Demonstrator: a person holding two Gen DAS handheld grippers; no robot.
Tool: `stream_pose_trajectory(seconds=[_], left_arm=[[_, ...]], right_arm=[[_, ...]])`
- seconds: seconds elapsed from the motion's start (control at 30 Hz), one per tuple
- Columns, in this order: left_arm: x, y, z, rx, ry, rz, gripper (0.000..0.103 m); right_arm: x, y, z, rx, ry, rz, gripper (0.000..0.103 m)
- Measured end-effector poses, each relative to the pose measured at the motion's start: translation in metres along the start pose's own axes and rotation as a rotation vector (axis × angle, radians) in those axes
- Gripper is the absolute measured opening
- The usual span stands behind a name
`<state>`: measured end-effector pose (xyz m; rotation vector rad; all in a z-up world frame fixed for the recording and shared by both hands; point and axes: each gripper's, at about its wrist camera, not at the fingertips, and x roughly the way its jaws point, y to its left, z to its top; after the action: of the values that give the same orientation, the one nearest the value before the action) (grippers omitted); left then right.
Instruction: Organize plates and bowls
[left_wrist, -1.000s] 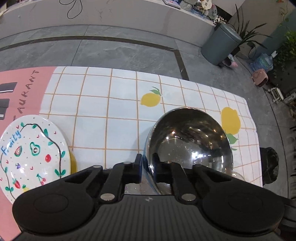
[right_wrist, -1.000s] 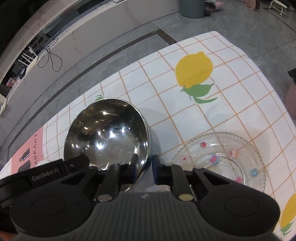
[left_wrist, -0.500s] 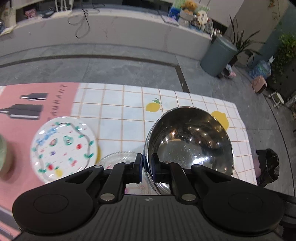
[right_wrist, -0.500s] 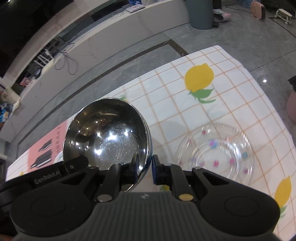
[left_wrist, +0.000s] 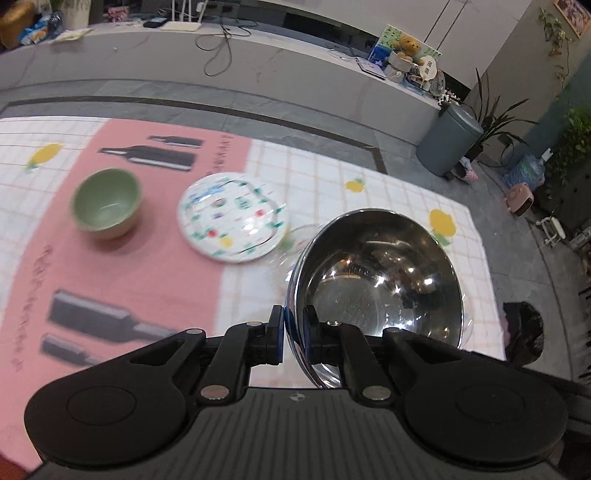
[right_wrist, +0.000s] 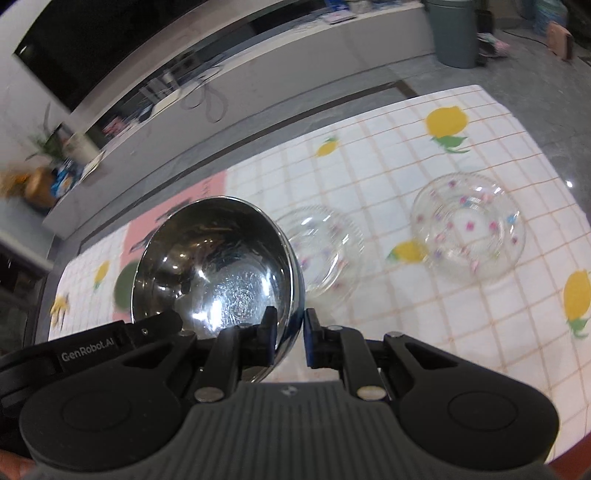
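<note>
Left wrist view shows the left tongs (left_wrist: 293, 334) pinched shut on the near rim of the shiny metal bowl (left_wrist: 380, 284), one finger inside the bowl and one outside. The right tongs (right_wrist: 290, 332) pinch the rim on the other side of that bowl (right_wrist: 218, 266) the same way. So both tongs hold one bowl between them, up in the air above the desk (left_wrist: 122, 273), with its open mouth tipped toward the cameras.

What matters next is where the other bowl sits. The green bowl (left_wrist: 107, 206) stands on the pink part of the cloth, far off to the left of the metal bowl as the left tongs see it. The painted fruit plate (left_wrist: 232, 218) lies between them, just left of the metal bowl. On the right side of the cloth are two clear glass plates, one close by the metal bowl (right_wrist: 325, 251) and one further right (right_wrist: 467, 225).

I think the metal bowl should go to the left, toward the green bowl. The left tongs are on that side, so they lead. The bowl has to pass over the fruit plate without bumping it
</note>
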<state>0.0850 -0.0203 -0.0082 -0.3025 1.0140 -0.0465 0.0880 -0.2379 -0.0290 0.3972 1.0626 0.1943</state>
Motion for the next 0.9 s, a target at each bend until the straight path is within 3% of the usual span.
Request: stream_pose_trajectory(seconds=[0.2, 0.43, 0.63, 0.9], left_arm=[[-0.026, 0.027, -0.031, 0.008, -0.008, 0.060, 0.011], [-0.030, 0.056, -0.059, -0.030, 0.052, 0.051, 0.012], [-0.021, 0.074, -0.073, -0.081, 0.105, 0.022, 0.012], [-0.018, 0.078, -0.082, -0.058, 0.148, 0.044, 0.013]], right_arm=[[0.002, 0.022, -0.046, -0.044, 0.096, 0.061, 0.013], [0.011, 0.032, -0.077, -0.074, 0.165, 0.073, 0.013], [0.022, 0.031, -0.086, -0.073, 0.200, 0.058, 0.012], [0.030, 0.032, -0.091, -0.093, 0.240, 0.043, 0.012]])
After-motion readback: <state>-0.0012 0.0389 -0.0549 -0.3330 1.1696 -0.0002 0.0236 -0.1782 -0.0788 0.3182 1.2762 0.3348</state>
